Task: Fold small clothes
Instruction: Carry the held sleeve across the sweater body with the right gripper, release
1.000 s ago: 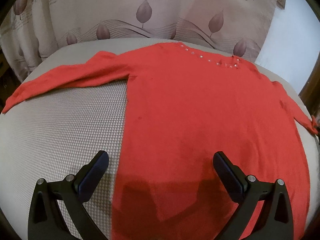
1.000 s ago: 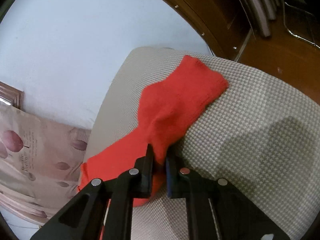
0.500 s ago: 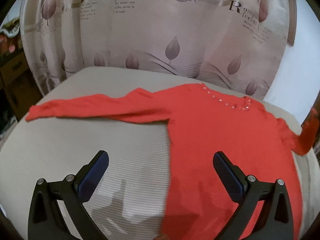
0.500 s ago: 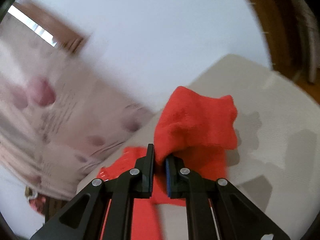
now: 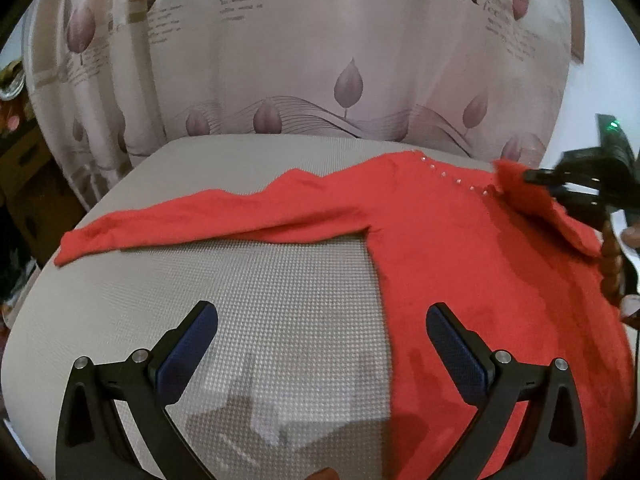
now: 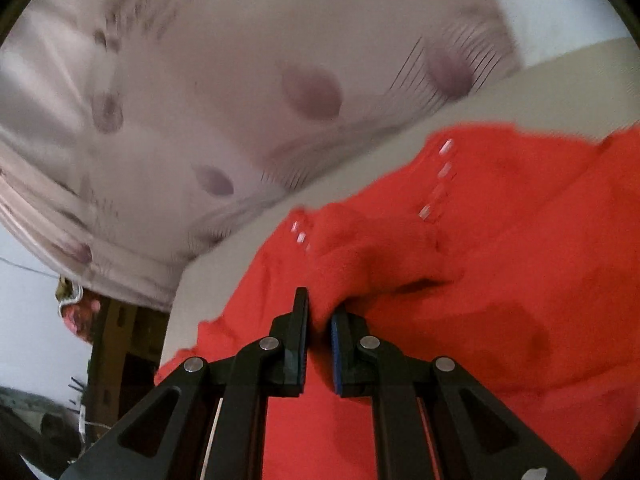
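Left wrist view, left tongs (image 5: 320, 344): spread wide, holding nothing, above the grey cushion (image 5: 240, 300); judged free to take the next fold.
Left wrist view, red sweater (image 5: 460, 248): lies flat, body toward 3 o'clock, left sleeve (image 5: 200, 220) stretched toward 9 o'clock, unfolded.
Left wrist view, right tongs (image 5: 560, 184): at 2 o'clock, carrying the right sleeve over the studded neckline (image 5: 452, 178).
Right wrist view, right tongs (image 6: 319, 320): narrow, clamped on the right sleeve (image 6: 372, 256), bunched over the body, likely to lay it inward.
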### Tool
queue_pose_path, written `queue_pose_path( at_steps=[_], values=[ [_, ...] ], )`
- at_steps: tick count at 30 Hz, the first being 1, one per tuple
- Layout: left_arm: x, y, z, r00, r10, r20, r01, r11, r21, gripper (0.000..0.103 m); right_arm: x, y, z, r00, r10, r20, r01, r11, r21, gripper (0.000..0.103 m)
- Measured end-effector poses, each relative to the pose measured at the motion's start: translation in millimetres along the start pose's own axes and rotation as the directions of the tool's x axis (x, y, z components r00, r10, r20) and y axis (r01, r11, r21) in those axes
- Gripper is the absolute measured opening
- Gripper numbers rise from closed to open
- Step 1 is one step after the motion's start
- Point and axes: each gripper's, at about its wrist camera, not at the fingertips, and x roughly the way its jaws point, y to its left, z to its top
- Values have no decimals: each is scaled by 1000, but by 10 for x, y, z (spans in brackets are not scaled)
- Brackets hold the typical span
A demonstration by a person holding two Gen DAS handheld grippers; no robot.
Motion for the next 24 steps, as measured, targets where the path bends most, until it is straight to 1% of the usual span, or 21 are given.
queue_pose_path(
  at_steps=[2,6,10,15,17,19,21,22,23,24],
  values=[
    [37,28,-5,1000,-9,0,9,1000,2,103,155,66,-71,1000,0,-20,0,1000,1,9],
    [98,98,-2,1000,-16,7,16,1000,-17,103,368,248,-204,999,-2,-45,0,999,-40,9],
    [168,199,-9,999,-37,1,37,997,-63,103,450,365,-230,999,15,-51,-18,999,-51,9],
    [234,257,-62,999,-42,-7,41,995,-91,103,623,587,-283,997,18,-71,-26,994,-108,9],
    [262,281,-63,999,-50,-17,48,994,-103,103,735,702,-357,996,4,-92,-18,988,-151,15],
    [275,305,-70,998,-52,-22,49,992,-118,103,821,794,-458,992,9,-129,-34,982,-188,16],
    [285,329,-65,998,-55,-25,51,990,-131,103,839,892,-541,991,-24,-131,-11,967,-254,18],
    [289,342,-67,998,-55,-26,50,989,-138,103,825,978,-597,992,-49,-119,8,946,-325,23],
    [294,350,-65,998,-54,-28,50,989,-143,103,809,1034,-625,992,-62,-109,17,929,-370,32],
    [304,355,-66,998,-55,-30,50,988,-147,103,781,1087,-655,992,-76,-97,28,905,-424,37]
  ],
)
